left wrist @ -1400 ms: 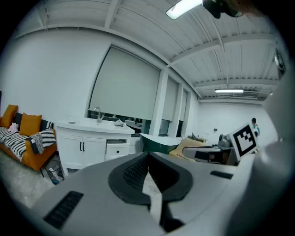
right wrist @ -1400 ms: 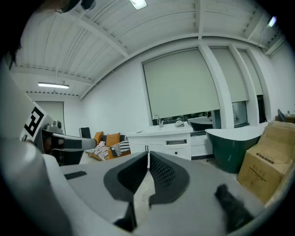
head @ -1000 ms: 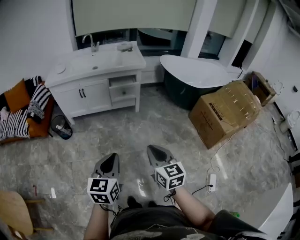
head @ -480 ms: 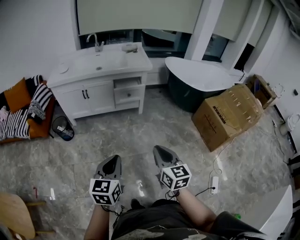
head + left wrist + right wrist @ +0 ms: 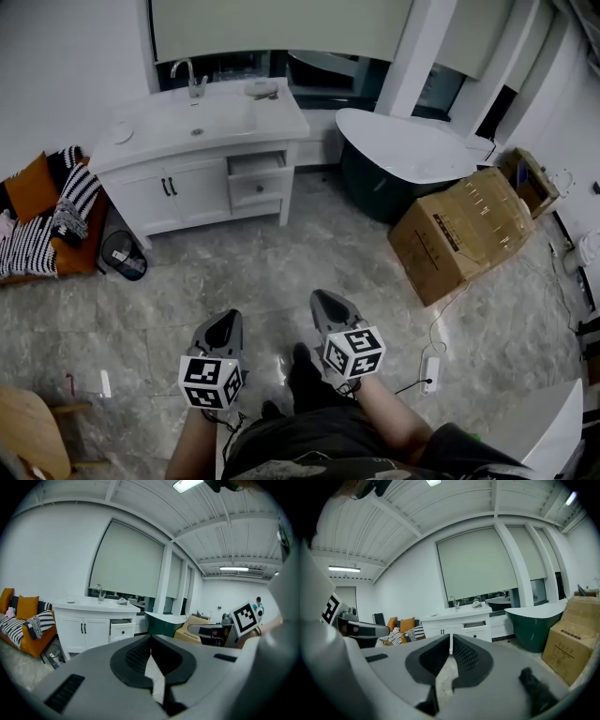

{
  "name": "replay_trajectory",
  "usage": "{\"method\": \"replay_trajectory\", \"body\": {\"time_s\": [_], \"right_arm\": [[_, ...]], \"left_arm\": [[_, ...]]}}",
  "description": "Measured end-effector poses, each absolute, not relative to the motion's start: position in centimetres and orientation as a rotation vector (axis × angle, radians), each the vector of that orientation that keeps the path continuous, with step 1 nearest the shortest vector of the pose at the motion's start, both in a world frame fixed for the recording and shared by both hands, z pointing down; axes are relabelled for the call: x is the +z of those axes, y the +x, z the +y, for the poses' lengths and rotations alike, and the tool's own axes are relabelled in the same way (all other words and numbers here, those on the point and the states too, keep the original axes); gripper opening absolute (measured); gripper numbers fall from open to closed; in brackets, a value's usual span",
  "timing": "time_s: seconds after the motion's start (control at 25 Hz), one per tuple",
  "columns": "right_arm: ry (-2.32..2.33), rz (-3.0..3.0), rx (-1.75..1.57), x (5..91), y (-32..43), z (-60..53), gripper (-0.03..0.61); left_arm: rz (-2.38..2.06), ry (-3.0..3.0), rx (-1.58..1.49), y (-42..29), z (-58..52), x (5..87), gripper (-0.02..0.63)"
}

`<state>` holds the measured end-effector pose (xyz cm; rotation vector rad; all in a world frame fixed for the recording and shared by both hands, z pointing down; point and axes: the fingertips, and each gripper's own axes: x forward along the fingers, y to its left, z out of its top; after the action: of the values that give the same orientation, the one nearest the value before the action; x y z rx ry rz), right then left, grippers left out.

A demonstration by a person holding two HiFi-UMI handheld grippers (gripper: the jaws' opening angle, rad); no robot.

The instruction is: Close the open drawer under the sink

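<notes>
The white sink cabinet [image 5: 178,192] stands far ahead at the back wall. Its upper right drawer [image 5: 257,185] is pulled out a little, and it also shows small in the left gripper view [image 5: 122,629] and the right gripper view [image 5: 478,631]. Both grippers hang low over the marble floor, side by side and well short of the cabinet. My left gripper [image 5: 221,323] is shut with nothing in it, its jaws meeting [image 5: 151,635]. My right gripper [image 5: 325,302] is shut and empty too [image 5: 451,638]. Both point towards the cabinet.
A dark green bathtub [image 5: 403,155] stands right of the cabinet, with a big cardboard box [image 5: 459,230] in front of it. An orange sofa with striped cushions [image 5: 42,220] and a small bin [image 5: 122,255] are at the left. A power strip [image 5: 430,373] lies on the floor at the right.
Both grippers have been carried forward towards the cabinet, still shut. A dark shoe has stepped into view between them.
</notes>
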<state>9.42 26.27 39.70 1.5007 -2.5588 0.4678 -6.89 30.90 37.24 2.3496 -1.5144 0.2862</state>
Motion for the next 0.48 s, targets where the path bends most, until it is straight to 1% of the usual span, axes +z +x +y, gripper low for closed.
{"method": "replay_trajectory", "body": {"time_s": [0.48], "right_arm": [[1.370, -2.603, 0.525, 41.9, 11.5, 10.7, 0.034]], "left_arm": [[-1.606, 2.232, 0.357, -4.0, 17.0, 39.2, 0.015]]}}
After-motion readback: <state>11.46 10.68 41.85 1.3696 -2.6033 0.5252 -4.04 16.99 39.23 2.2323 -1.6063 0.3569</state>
